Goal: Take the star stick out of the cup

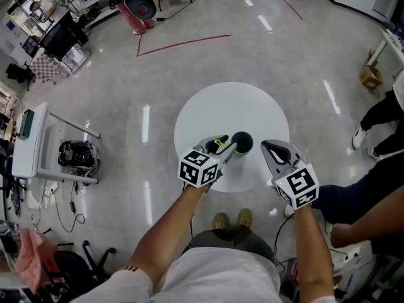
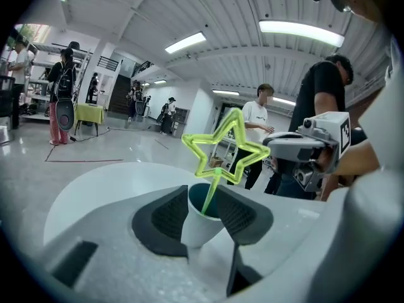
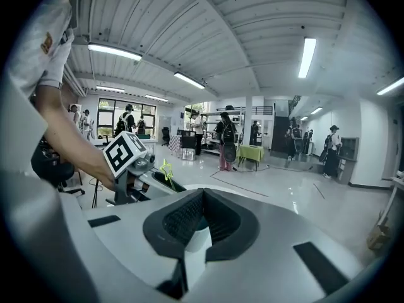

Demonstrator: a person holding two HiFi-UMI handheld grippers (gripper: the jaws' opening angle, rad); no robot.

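Note:
A white cup (image 1: 243, 142) with a dark teal inside stands near the front edge of the round white table (image 1: 208, 106). A yellow-green star stick (image 2: 222, 147) stands in the cup (image 2: 197, 226), its star above the rim. My left gripper (image 1: 230, 145) reaches the cup from the left. In the left gripper view its two dark pads (image 2: 165, 216) press on either side of the cup. My right gripper (image 1: 266, 146) hovers just right of the cup with its jaws together and nothing in them. From the right gripper (image 3: 199, 197) view the star (image 3: 166, 168) shows small beside the left gripper (image 3: 148, 169).
A person (image 1: 379, 125) stands at the right of the table, and several more people (image 2: 255, 137) stand farther off in the hall. A white cart (image 1: 38, 144) with cables is on the floor at the left. A cardboard box (image 1: 370, 74) sits far right.

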